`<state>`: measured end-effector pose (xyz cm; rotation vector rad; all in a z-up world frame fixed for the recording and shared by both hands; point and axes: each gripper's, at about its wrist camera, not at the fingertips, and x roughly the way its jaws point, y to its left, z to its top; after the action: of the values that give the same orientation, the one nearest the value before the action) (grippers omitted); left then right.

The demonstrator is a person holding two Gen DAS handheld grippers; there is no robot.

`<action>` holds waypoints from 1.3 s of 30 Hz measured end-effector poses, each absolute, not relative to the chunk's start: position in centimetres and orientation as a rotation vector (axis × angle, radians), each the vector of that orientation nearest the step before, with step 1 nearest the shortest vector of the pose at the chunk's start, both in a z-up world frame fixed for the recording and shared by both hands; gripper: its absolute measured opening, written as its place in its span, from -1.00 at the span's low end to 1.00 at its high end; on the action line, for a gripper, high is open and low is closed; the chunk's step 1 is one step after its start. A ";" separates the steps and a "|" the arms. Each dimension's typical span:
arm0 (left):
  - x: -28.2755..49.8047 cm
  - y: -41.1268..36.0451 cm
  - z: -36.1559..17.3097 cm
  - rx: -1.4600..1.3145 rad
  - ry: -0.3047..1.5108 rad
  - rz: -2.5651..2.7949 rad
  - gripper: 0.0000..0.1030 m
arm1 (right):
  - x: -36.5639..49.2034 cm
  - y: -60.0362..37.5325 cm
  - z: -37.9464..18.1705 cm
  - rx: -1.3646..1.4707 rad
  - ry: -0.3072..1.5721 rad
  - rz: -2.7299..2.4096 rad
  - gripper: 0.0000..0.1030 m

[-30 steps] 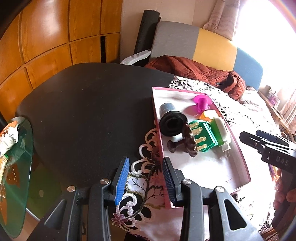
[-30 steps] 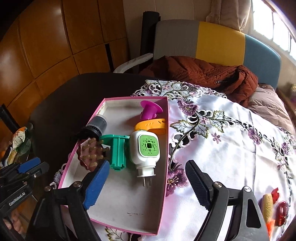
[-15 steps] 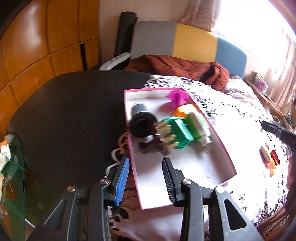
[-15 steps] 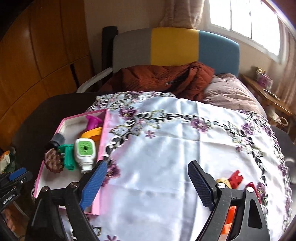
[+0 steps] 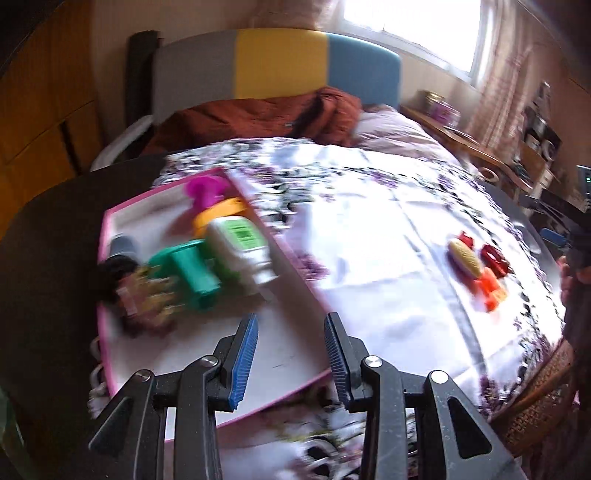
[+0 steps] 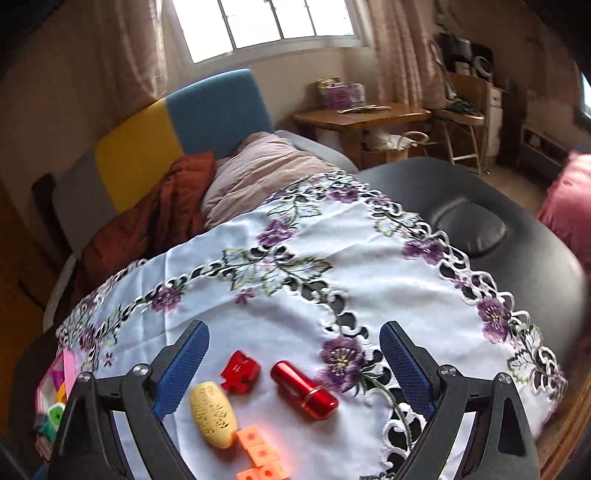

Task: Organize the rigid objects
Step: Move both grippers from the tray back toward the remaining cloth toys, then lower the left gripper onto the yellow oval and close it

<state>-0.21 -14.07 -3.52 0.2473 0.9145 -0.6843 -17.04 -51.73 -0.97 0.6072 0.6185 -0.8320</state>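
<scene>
In the left wrist view, your left gripper [image 5: 290,352] hangs over the near end of the pink tray [image 5: 266,362], its jaws narrowly spread with nothing between them. The tray holds the pieces already sorted, crowded at its far left end: a magenta funnel-shaped piece [image 5: 205,188], an orange ring [image 5: 221,211], a white and green plug-in device [image 5: 240,243] and a teal plastic part [image 5: 188,269]; the picture is blurred, so the darker pieces beside them are hard to name. In the right wrist view, your right gripper [image 6: 293,369] points down at the loose items, its jaws opening wide with nothing pinched. Between and just below them lie a red metal tube [image 6: 304,390], a red puzzle-shaped piece [image 6: 239,369], a yellow oval piece [image 6: 214,413] and a chain of orange cubes [image 6: 258,456]. All look small, stiff and light; the tube is probably smooth and apt to roll, so take it across its middle. The bench is dark and padded, covered by a white embroidered cloth [image 6: 332,288] that may slide or bunch. Beyond stand a sofa [image 6: 177,125] with a rust-coloured jacket [image 6: 155,225], a wooden desk [image 6: 362,114] and a bright window [image 6: 266,22].
</scene>
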 end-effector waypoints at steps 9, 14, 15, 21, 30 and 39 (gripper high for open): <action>-2.5 -24.4 -4.7 0.302 1.017 -0.901 -0.28 | -18.6 -53.0 -1.6 0.734 0.553 -0.841 0.83; -2.7 -29.8 -5.4 0.306 1.077 -0.967 -0.28 | -18.4 -52.9 -1.7 0.736 0.554 -0.823 0.83; -2.7 -30.7 -5.5 0.309 1.088 -0.970 -0.28 | -18.5 -52.9 -1.8 0.740 0.552 -0.823 0.83; -2.6 -35.9 -6.8 0.315 1.153 -0.998 -0.26 | -18.6 -53.0 -1.8 0.757 0.545 -0.806 0.84; -1.7 -40.4 -9.0 0.248 1.281 -0.978 -0.04 | -18.2 -53.1 -2.1 0.777 0.550 -0.768 0.84; -2.1 -43.4 -10.3 0.351 1.265 -0.925 -0.02 | -18.2 -53.2 -2.2 0.792 0.547 -0.753 0.84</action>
<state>-2.10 -43.42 -10.35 0.3510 1.2648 -0.9248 -18.20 -53.20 -2.24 0.7919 0.5474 -0.7532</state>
